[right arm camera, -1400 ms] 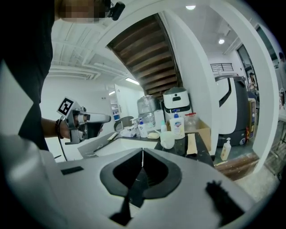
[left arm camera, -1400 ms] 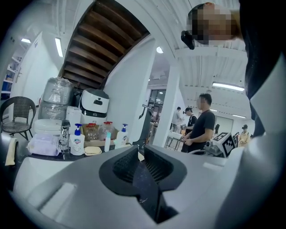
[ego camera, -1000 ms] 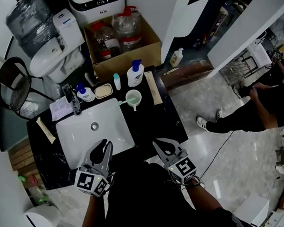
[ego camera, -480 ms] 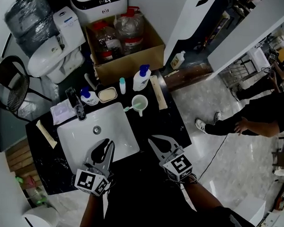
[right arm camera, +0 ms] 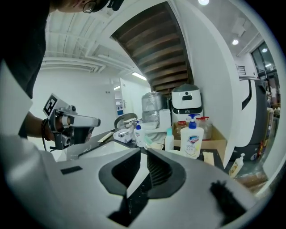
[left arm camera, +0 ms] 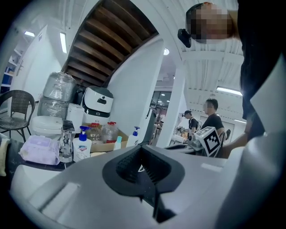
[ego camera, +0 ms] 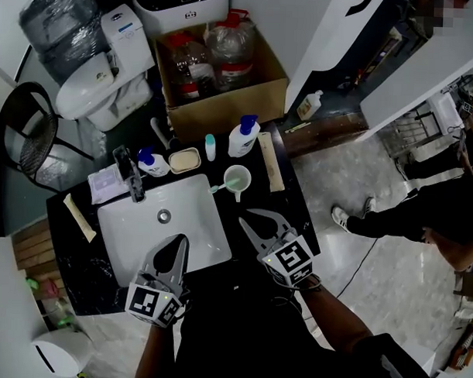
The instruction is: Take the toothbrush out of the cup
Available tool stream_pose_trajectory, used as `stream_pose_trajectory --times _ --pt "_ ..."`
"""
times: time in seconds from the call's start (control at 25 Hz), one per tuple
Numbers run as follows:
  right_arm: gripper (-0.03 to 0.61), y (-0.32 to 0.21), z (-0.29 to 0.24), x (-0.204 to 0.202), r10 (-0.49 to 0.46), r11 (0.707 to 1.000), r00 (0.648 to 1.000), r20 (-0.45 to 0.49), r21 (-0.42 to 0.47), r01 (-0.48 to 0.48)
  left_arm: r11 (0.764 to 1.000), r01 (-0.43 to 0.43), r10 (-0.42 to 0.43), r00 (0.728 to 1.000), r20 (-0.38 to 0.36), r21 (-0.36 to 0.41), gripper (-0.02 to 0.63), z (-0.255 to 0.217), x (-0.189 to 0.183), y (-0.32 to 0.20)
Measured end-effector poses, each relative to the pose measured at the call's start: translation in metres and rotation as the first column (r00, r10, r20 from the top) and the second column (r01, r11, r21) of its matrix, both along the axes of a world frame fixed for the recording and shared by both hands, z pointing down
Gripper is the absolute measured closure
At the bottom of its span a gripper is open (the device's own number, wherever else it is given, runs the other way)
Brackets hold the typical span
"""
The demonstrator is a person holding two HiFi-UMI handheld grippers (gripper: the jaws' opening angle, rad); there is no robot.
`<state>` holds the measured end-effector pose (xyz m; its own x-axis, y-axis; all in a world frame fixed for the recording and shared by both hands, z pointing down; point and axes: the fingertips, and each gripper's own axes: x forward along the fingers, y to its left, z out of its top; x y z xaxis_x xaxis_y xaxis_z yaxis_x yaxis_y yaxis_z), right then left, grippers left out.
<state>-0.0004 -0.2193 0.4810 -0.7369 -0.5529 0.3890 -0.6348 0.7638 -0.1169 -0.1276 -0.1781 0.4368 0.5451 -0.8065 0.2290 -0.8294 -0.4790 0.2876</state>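
The right gripper (ego camera: 249,220) hovers over the black counter (ego camera: 294,211). Its jaws are opening, only a narrow slit so far, with nothing between them. Ahead of its tips, near but apart, stands the mint-green cup (ego camera: 237,179). The toothbrush (ego camera: 217,188) leans out of it toward the left gripper's side (free end by the sink rim). The left gripper (ego camera: 178,242), jaws together and empty, hangs at the near edge of the white sink (ego camera: 138,231).
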Motion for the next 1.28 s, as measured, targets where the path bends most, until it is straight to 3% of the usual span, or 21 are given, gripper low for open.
stream_pose_trajectory --times 0.08,0.52,1.28 --pt "0.515 -0.006 0.006 -0.002 -0.024 1.000 1.000 -0.003 -0.008 0.024 1.000 0.013 -0.013 1.000 0.009 -0.002 0.604 0.001 0.001 -0.002" --pt "0.486 -0.047 0.042 -0.016 -0.100 0.995 0.992 -0.075 -0.013 0.100 0.998 0.052 -0.050 0.998 0.037 -0.047 0.604 0.010 0.010 -0.010" --pt "0.440 -0.080 0.080 -0.042 -0.149 0.988 0.955 -0.256 0.010 0.156 0.985 0.120 -0.117 0.993 0.031 -0.123 0.604 0.021 0.001 0.000"
